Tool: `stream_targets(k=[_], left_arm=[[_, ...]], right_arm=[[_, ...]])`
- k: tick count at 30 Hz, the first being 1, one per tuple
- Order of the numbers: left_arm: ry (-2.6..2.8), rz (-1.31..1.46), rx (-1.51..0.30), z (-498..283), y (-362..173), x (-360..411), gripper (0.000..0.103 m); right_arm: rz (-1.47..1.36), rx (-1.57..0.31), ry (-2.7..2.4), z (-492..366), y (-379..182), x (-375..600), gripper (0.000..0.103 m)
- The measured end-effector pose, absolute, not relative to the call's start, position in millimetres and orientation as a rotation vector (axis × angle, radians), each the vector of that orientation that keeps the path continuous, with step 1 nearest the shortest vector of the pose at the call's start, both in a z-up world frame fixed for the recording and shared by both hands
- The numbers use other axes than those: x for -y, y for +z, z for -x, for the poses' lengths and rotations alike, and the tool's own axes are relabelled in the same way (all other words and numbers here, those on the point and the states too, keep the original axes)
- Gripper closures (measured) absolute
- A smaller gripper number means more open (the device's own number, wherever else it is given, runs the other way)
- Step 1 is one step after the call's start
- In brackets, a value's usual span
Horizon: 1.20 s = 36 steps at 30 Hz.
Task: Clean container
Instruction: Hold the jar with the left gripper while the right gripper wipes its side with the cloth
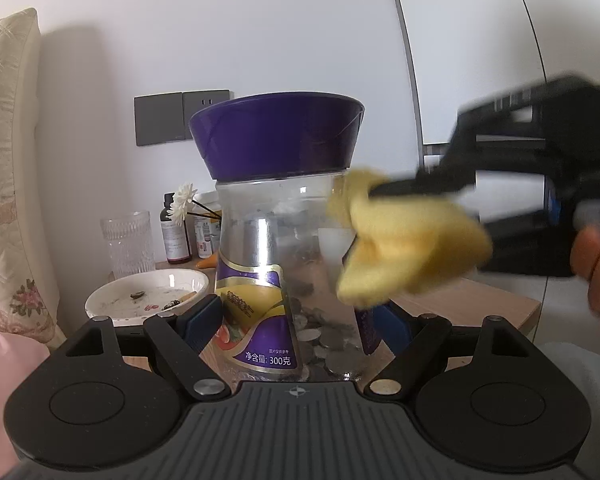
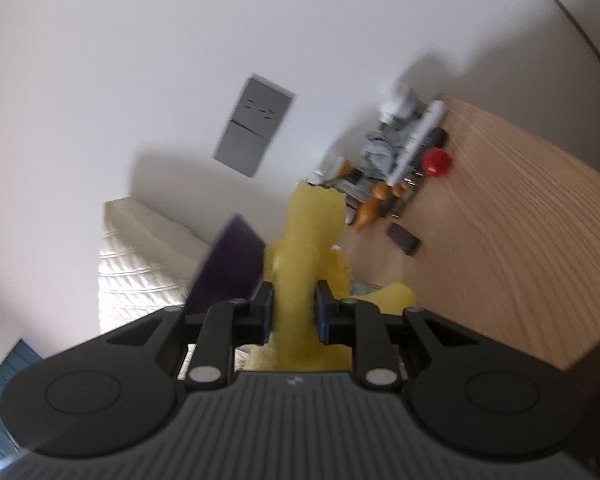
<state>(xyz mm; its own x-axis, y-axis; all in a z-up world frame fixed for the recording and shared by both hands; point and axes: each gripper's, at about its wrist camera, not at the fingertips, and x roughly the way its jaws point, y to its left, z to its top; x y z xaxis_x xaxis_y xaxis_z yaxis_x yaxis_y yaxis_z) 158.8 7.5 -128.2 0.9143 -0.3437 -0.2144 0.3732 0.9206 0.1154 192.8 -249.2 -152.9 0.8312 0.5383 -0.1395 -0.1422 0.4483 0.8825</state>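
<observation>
At frame centre, the left gripper (image 1: 296,330) clenched a clear jar (image 1: 288,264) with a purple lid (image 1: 278,136) low on its waist. The right gripper (image 2: 293,312) pinched a soft yellow cloth (image 1: 404,248) against the jar's right shoulder. The jar looked stiff, slick and light, with coins inside.

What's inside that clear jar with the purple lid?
Through the clear jar, a heap of coins lies at the bottom. The purple label and the yellow cloth against its side cover the rest.
</observation>
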Motion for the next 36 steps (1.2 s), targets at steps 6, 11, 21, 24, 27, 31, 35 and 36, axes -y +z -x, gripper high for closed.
stream_targets(k=[6,11,21,24,27,31,35,36], left_arm=[[-0.371,-0.161,-0.190,-159,-129,-7,0.018],[-0.371,-0.158,-0.191,-159,-129,-8,0.018],[-0.376,-0.153,-0.210,-161,-129,-9,0.018],[-0.376,-0.155,-0.215,-162,-130,-9,0.017],[-0.375,-0.159,-0.214,-161,-131,-9,0.017],[-0.372,-0.168,-0.216,-161,-132,-9,0.018],[-0.376,-0.168,-0.217,-161,-132,-10,0.018],[-0.377,-0.170,-0.219,-161,-132,-10,0.018]], right_arm=[[-1.028,-0.426,0.449,-190,-149,247,0.080],[-1.047,-0.385,0.504,-188,-134,244,0.079],[-1.036,-0.416,0.438,-188,-150,246,0.081],[-1.042,-0.424,0.429,-187,-151,246,0.080],[-1.045,-0.413,0.458,-187,-143,243,0.080],[-1.034,-0.392,0.485,-185,-134,239,0.080],[-1.023,-0.409,0.452,-184,-144,240,0.080],[-1.020,-0.416,0.438,-184,-148,240,0.081]])
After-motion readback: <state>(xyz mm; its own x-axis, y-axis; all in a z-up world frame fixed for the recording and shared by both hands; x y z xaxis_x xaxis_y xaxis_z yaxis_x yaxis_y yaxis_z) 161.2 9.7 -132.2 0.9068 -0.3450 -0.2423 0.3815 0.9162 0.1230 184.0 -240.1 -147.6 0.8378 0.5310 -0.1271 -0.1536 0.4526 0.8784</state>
